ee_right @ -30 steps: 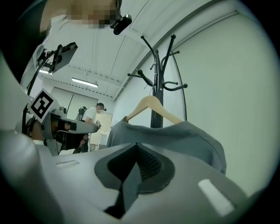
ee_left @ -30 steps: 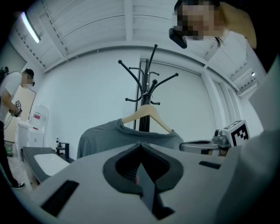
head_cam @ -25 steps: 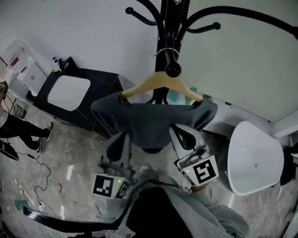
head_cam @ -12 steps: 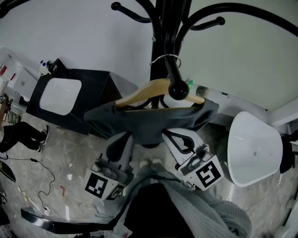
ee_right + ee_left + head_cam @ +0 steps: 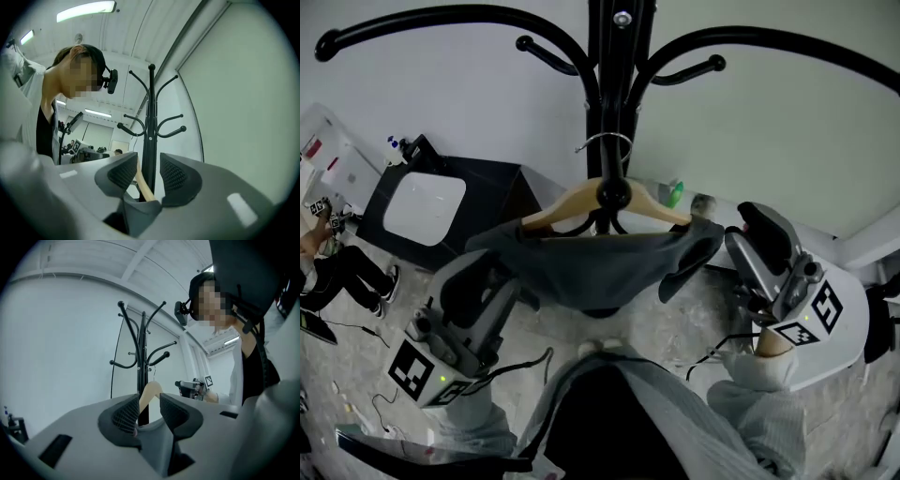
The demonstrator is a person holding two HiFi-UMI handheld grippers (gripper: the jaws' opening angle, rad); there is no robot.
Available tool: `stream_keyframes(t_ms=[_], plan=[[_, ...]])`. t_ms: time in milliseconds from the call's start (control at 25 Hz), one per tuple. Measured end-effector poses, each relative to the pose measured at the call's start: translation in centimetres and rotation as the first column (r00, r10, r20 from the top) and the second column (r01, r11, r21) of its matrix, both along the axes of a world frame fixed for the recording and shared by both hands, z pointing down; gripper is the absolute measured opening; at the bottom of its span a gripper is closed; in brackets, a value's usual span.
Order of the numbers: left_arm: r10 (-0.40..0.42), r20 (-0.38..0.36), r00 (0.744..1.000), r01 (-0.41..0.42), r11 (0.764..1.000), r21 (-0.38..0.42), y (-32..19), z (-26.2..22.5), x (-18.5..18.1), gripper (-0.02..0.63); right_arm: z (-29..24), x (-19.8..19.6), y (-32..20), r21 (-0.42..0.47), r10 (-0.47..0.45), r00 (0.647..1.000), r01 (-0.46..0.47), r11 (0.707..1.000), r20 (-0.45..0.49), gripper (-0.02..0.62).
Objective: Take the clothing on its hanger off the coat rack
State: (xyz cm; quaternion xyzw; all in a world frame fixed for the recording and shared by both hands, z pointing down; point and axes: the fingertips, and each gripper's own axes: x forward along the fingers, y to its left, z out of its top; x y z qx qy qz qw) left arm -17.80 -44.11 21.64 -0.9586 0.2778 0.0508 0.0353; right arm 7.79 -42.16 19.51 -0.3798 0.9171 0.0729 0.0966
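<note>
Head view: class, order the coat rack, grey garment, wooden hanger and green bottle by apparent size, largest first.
1. coat rack, spanning the frame, though its arms are nearest the camera
2. grey garment
3. wooden hanger
4. green bottle, clearly smallest

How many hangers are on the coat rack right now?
1: a wooden hanger hooked onto the coat rack near its middle, carrying the grey garment. No other shows, though the rack's far side is hidden.
</note>
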Motion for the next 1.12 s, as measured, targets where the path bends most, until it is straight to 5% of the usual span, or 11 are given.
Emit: stream_keyframes(t_ms=[120, 280, 440, 600, 720, 880, 1040, 1120], plan=[[0.050, 0.069, 0.996, -0.055, 0.996, 0.072, -0.5, -2.2, -0.1, 0.157, -1.4, 0.9, -1.0, -0.016, -0.031, 0.995, 0.029, 0.999, -0.099, 0.178], [0.169, 0.231, 0.958, -0.183, 0.982, 0.043, -1.2, -1.9, 0.3, 0.197, -1.8, -0.7, -2.8, -0.117, -0.170, 0.964, 0.148, 0.982, -0.206, 0.230], [0.205, 0.419, 0.885, -0.222, 0.975, -0.008, -3.4, -0.7, 1.5, 0.204, 0.0, -4.1, -4.2, -0.294, -0.381, 0.873, 0.295, 0.909, -0.303, 0.275], [0.306, 0.519, 0.798, -0.299, 0.949, -0.099, -5.2, 1.5, 3.3, 0.204, 3.1, -7.2, -5.2, -0.433, -0.553, 0.751, 0.390, 0.813, -0.361, 0.274], [0.430, 0.522, 0.737, -0.370, 0.902, -0.221, -5.4, 3.7, 4.1, 0.204, 5.7, -8.9, -5.7, -0.521, -0.648, 0.679, 0.436, 0.734, -0.345, 0.273], [0.472, 0.524, 0.708, -0.402, 0.881, -0.250, -6.2, 5.7, 4.6, 0.202, 8.0, -9.5, -5.5, -0.585, -0.704, 0.616, 0.442, 0.680, -0.354, 0.257], [0.553, 0.488, 0.675, -0.448, 0.833, -0.324, -5.7, 6.7, 4.3, 0.132, 8.0, -9.9, -5.3, -0.588, -0.715, 0.607, 0.453, 0.670, -0.346, 0.069], [0.590, 0.478, 0.651, -0.473, 0.807, -0.353, -5.5, 6.9, 4.6, 0.082, 8.0, -9.8, -5.2, -0.594, -0.719, 0.602, 0.451, 0.666, -0.348, 0.058]])
